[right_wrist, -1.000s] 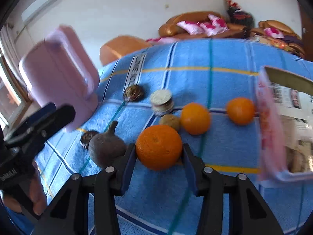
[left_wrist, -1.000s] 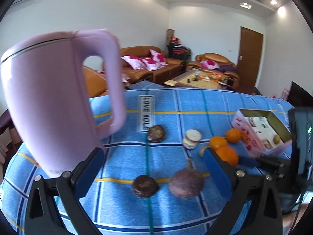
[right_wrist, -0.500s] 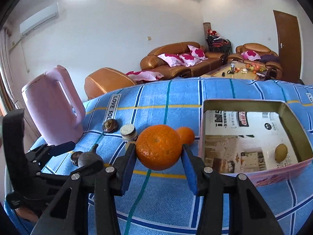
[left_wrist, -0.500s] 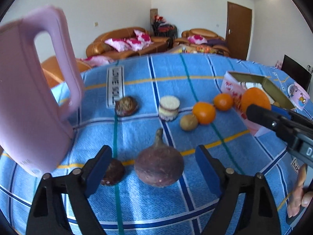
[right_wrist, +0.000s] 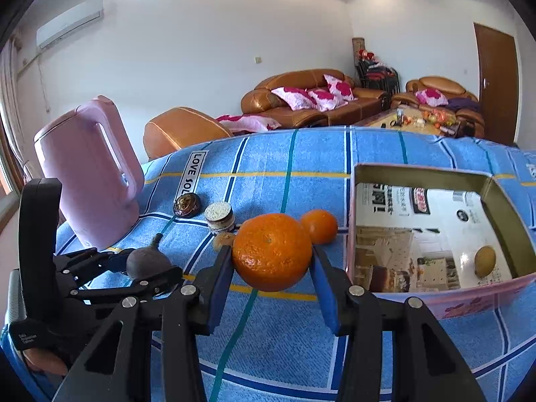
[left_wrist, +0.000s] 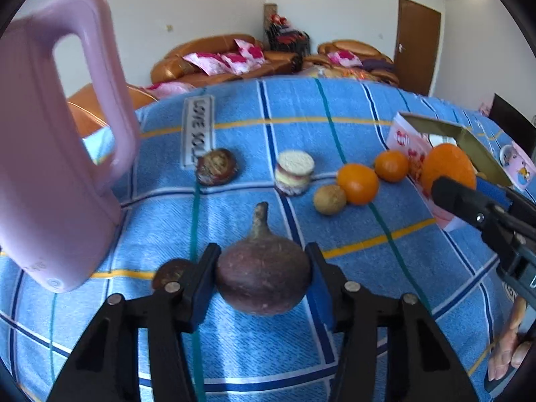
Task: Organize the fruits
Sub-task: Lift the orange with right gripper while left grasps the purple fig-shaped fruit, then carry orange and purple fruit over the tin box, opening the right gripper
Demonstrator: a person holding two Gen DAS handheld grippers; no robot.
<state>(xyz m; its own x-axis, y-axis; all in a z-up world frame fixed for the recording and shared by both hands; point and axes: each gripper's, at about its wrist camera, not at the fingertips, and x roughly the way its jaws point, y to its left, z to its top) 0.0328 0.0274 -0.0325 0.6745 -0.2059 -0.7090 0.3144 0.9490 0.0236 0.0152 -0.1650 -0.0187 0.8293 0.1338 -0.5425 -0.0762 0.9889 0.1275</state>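
Left gripper point(left_wrist: 263, 276): its jaws had just been closing, and the blue pads now stood against both flanks of the dark purple-brown stemmed fruit point(left_wrist: 263, 279), which sat on the blue checked cloth point(left_wrist: 385, 351).
Stemmed fruit, axis: its long axis ran from the round body up through the thin stem; in the left wrist view the stem pointed away from the camera, toward the sandwich cookie point(left_wrist: 294, 172). In the right wrist view the same fruit point(right_wrist: 147, 263) showed its stem tilted up and to the right.
Right gripper point(right_wrist: 272, 261): partly closed and clamped on the large orange point(right_wrist: 272, 252), pads on its left and right sides, the navel facing the camera. It was held above the cloth, just left of the box wall.
Box point(right_wrist: 502, 288): pink-sided, open on top, lined with printed paper, one small yellowish fruit point(right_wrist: 485, 261) inside near its right end.
Loose fruit on the cloth: two smaller oranges point(left_wrist: 357, 183) and point(left_wrist: 391, 165) close together, with a small brown round fruit point(left_wrist: 330, 199) touching the nearer one.
Other items: a dark round piece point(left_wrist: 217, 166) beside the cloth's label, another dark round piece point(left_wrist: 172, 273) just left of the left gripper's left pad, and a pink kettle point(left_wrist: 50, 154) standing upright at the cloth's left edge, handle toward the fruit.
Person: fingers point(left_wrist: 509, 351) showed at the lower right of the left wrist view.
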